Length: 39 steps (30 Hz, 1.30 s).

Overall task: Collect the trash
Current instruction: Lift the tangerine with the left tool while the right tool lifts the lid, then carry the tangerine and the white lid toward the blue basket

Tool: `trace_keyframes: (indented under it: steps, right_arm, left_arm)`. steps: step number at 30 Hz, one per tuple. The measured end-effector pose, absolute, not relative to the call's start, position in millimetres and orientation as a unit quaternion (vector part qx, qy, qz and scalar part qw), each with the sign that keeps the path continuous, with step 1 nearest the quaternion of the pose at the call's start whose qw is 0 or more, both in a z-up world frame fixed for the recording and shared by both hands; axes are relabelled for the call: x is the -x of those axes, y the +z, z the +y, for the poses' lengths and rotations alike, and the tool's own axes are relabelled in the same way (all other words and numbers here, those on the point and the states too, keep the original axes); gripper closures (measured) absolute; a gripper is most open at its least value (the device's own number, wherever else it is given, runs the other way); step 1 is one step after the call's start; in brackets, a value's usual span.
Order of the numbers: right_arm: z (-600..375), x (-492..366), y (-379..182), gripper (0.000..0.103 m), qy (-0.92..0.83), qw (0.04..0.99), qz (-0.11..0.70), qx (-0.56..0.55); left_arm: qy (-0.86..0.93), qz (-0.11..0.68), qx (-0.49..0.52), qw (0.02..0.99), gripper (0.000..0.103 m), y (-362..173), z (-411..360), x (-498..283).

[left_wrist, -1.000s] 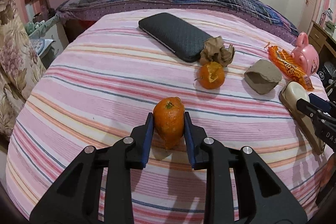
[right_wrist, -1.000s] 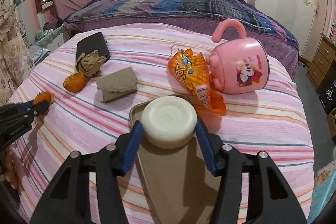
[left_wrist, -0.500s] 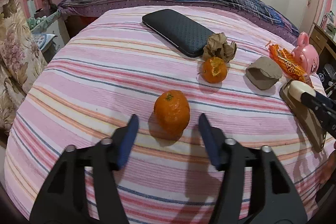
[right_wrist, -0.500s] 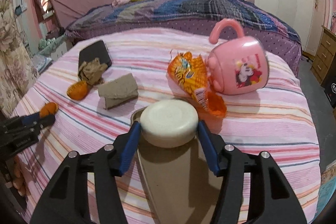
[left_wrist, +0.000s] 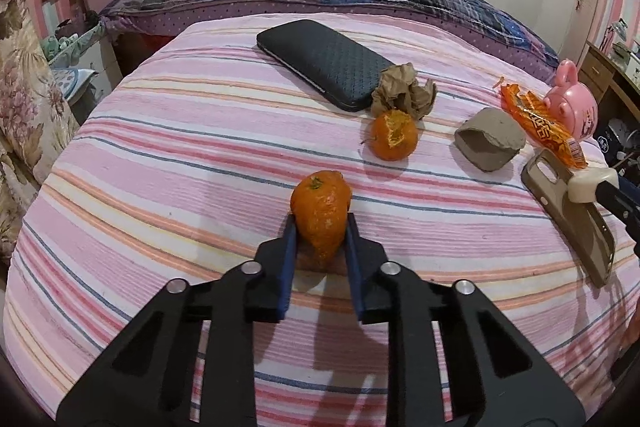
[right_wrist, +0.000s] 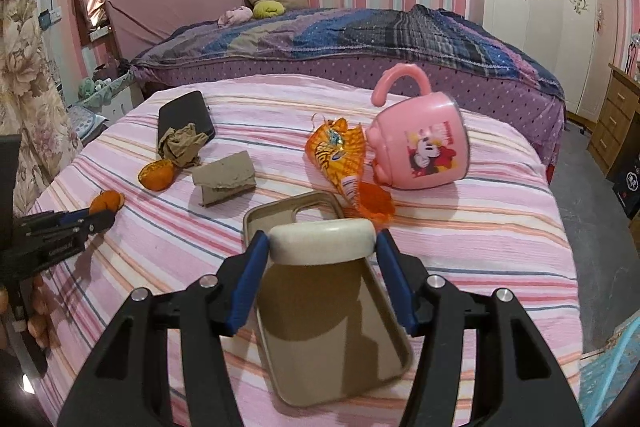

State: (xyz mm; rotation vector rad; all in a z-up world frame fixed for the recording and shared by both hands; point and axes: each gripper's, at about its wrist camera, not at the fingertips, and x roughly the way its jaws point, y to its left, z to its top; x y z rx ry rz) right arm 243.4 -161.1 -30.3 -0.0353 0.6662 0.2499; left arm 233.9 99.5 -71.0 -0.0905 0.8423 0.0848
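A soft orange mandarin [left_wrist: 320, 215] sits on the striped pink cloth, squeezed narrow between the blue pads of my left gripper [left_wrist: 320, 225], whose jaws are closing on it. The right wrist view shows the same fruit [right_wrist: 106, 201] at the tip of that gripper [right_wrist: 86, 218]. My right gripper [right_wrist: 322, 242] is shut on a cream round disc [right_wrist: 320, 233], held just above a beige phone case [right_wrist: 340, 339]. Further back lie a torn mandarin [left_wrist: 394, 135], crumpled brown paper [left_wrist: 404, 93], a grey cardboard piece [left_wrist: 488, 145] and an orange snack wrapper [left_wrist: 540, 123].
A black textured case [left_wrist: 324, 63] lies at the far middle of the cloth. A pink cartoon mug [right_wrist: 420, 151] lies on its side by the wrapper. A bed with a dark quilt [right_wrist: 360, 35] stands behind, a wooden dresser [right_wrist: 616, 123] to the right.
The left jaws opened wide around the mandarin half a second ago and have closed on it again. The right gripper has lifted the cream disc a little off the phone case.
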Motion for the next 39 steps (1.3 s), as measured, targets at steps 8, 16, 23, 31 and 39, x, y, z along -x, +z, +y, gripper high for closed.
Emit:
trace_keyframes:
  steps: [8,16,23,31,39]
  right_arm:
    - [-185.6,-214.7,-21.6,0.049,0.11,0.943,0.314,0.014]
    - [-213.7,-185.6,-13.1,0.08,0.101,0.942,0.32,0.009]
    - [-225.7,-174.5,-18.1,0.03,0.066,0.948,0.31,0.011]
    - [-221.3,-204.1,-41.2,0.022,0.077,0.933,0.352,-0.006]
    - [-218.5,-224.5,-53.6,0.026,0.085,0.92,0.382,-0.027]
  left_arm:
    - [0.025,0.381,0.025,0.924,0.087,-57.6,69.6,-217.4]
    - [0.004,0.365,0.011,0.931,0.087,-50.1,38.1,-196.4]
    - [0.001,0.368,0.017,0.93,0.087,-53.1,33.1,-187.8]
    - [0.004,0.384,0.03,0.923,0.087,-60.3,44.7,-197.8]
    - [0.005,0.395,0.034,0.918,0.087,-64.7,51.7,-205.6]
